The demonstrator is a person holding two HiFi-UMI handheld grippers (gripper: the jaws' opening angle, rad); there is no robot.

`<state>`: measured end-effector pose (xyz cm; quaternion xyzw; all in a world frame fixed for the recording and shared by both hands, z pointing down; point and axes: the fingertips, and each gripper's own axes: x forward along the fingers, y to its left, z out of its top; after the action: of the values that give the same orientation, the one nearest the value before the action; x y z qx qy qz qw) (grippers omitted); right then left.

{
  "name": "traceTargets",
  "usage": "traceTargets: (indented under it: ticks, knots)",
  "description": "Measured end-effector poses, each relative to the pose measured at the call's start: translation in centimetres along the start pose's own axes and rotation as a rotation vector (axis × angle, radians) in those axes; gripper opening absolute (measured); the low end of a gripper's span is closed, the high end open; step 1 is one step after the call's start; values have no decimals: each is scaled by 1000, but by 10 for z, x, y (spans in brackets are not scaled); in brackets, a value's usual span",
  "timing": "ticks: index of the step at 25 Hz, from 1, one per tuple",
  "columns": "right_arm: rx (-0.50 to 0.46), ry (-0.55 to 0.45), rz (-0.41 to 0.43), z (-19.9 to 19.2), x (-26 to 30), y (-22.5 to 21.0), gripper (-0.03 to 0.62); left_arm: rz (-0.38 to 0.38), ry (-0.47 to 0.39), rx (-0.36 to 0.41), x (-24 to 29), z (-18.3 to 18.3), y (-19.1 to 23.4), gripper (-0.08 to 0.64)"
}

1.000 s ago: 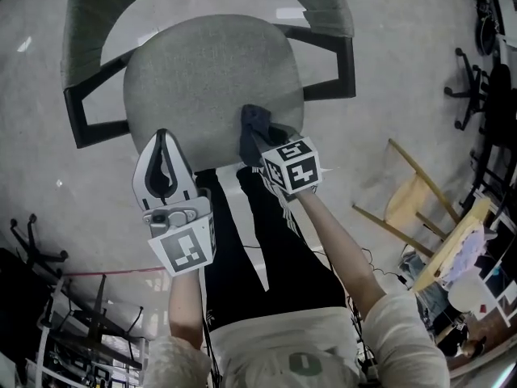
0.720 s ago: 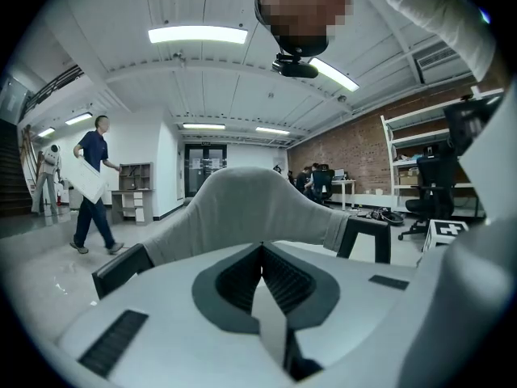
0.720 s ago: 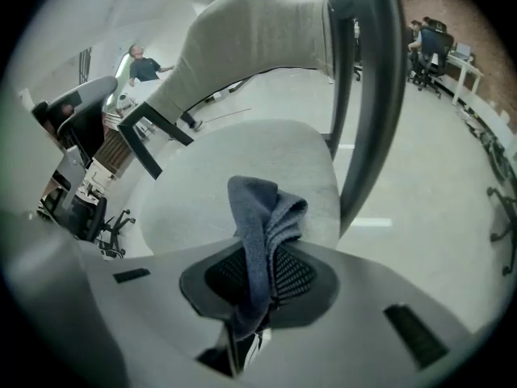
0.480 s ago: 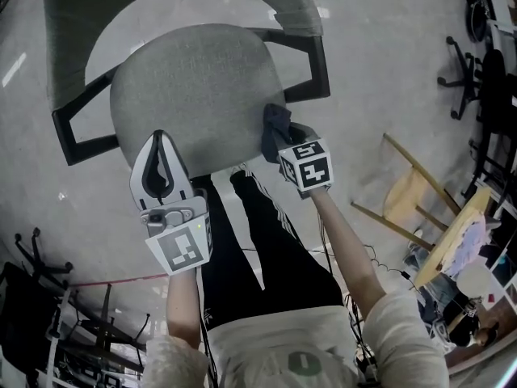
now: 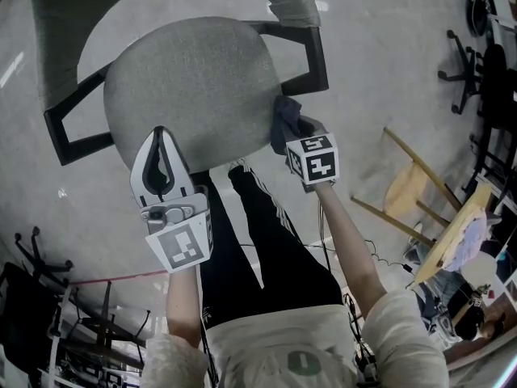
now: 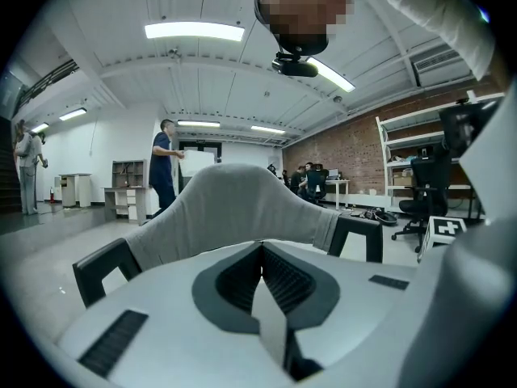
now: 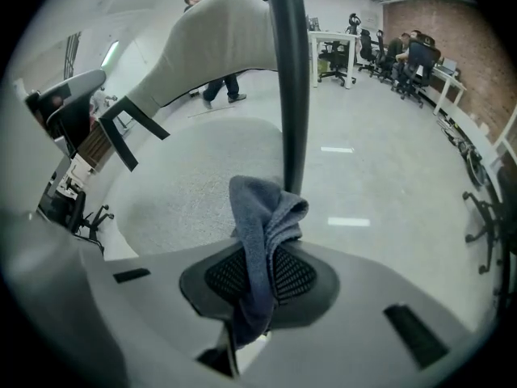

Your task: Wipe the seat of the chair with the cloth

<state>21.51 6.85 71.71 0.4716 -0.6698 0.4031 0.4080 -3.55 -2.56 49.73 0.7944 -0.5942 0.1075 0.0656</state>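
The grey round chair seat (image 5: 190, 83) fills the upper middle of the head view, with its grey backrest (image 5: 56, 23) beyond and black armrests (image 5: 311, 55) at both sides. A dark blue-grey cloth (image 5: 284, 118) is pinched in my right gripper (image 5: 292, 132), which is shut on it at the seat's right edge, just below the right armrest. In the right gripper view the cloth (image 7: 262, 217) bunches up out of the jaws in front of the seat (image 7: 186, 192) and the armrest post (image 7: 287, 79). My left gripper (image 5: 159, 140) hovers over the seat's front edge, shut and holding nothing.
The person's legs in black trousers (image 5: 262, 233) stand just in front of the seat. A yellow wooden chair (image 5: 408, 196) lies to the right, black office chairs (image 5: 477, 79) at the far right, a metal rack (image 5: 81, 330) at bottom left. People (image 6: 164, 172) stand far off.
My right gripper has carried the cloth rightward along the seat's front, from near the middle to the right edge by the armrest. The left gripper has stayed put.
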Motion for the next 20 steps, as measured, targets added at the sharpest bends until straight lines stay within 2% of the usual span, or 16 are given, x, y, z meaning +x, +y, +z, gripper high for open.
traceTargets:
  ticks: [5,7,11,14,17,20]
  knots:
    - [-23,5,-47,4,-2,-1,58,25,-5,5,-3,7,3,15]
    - [-24,-44,-75,19,-14,4,58,44,-19,8,-5,22,8,15]
    - [-76,-251,-86,94,-75,41,57,85,-52,-17,-14,78,23,15]
    - [-112,-448,-46,182,-142,76,57,110,-109,14,-21,136,31,15]
    - [-156,-709,7,279,-238,101,57,126,-182,-24,-13,193,32,15]
    - [-220,-912,41,326,-359,150,57,119,-220,-94,-40,248,31,15]
